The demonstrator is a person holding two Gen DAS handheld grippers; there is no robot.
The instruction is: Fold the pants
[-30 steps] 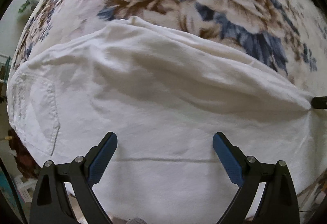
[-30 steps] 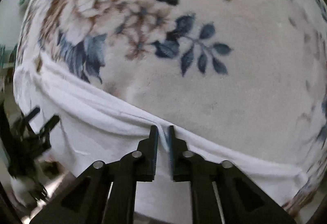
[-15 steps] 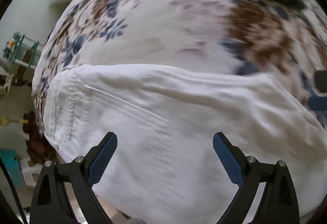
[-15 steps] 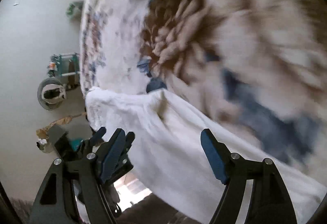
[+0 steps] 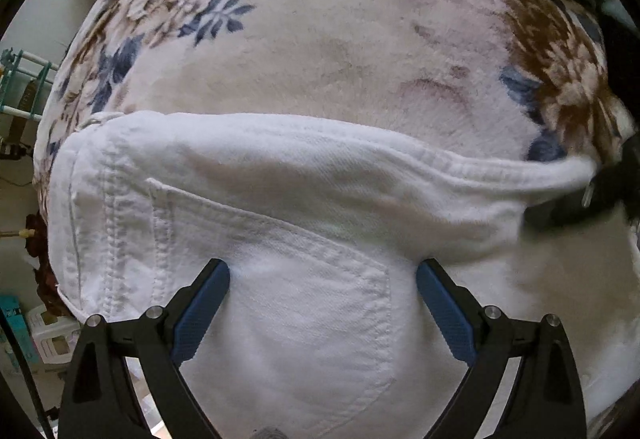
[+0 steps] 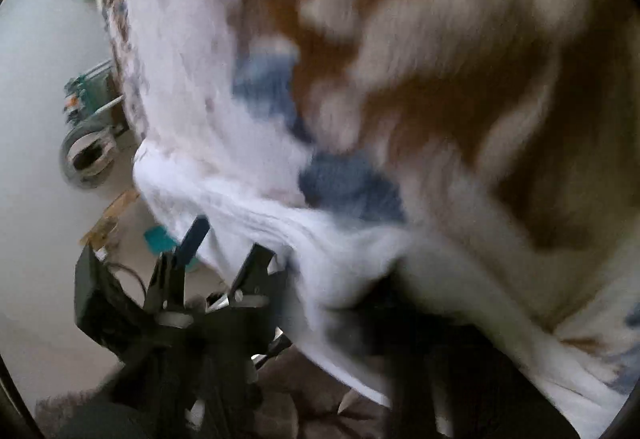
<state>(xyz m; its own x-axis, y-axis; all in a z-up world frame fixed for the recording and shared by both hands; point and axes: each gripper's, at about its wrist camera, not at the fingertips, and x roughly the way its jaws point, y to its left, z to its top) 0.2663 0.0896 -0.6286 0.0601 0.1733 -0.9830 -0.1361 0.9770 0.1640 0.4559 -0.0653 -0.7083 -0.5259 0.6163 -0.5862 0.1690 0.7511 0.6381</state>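
The left gripper (image 5: 323,281), jaws spread and holding nothing, has moved from mid-leg to hover over the back pocket of the white cotton pants (image 5: 304,223). The right gripper (image 5: 568,199), clamped on the fold a second ago, is now too blurred to tell. One fold seems done. Pants lie ahead on a plush floral blanket (image 5: 340,39); grey floor and clutter lie left.

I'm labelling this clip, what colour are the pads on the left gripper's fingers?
Blue pads on black fingers, clearest in the left wrist view.
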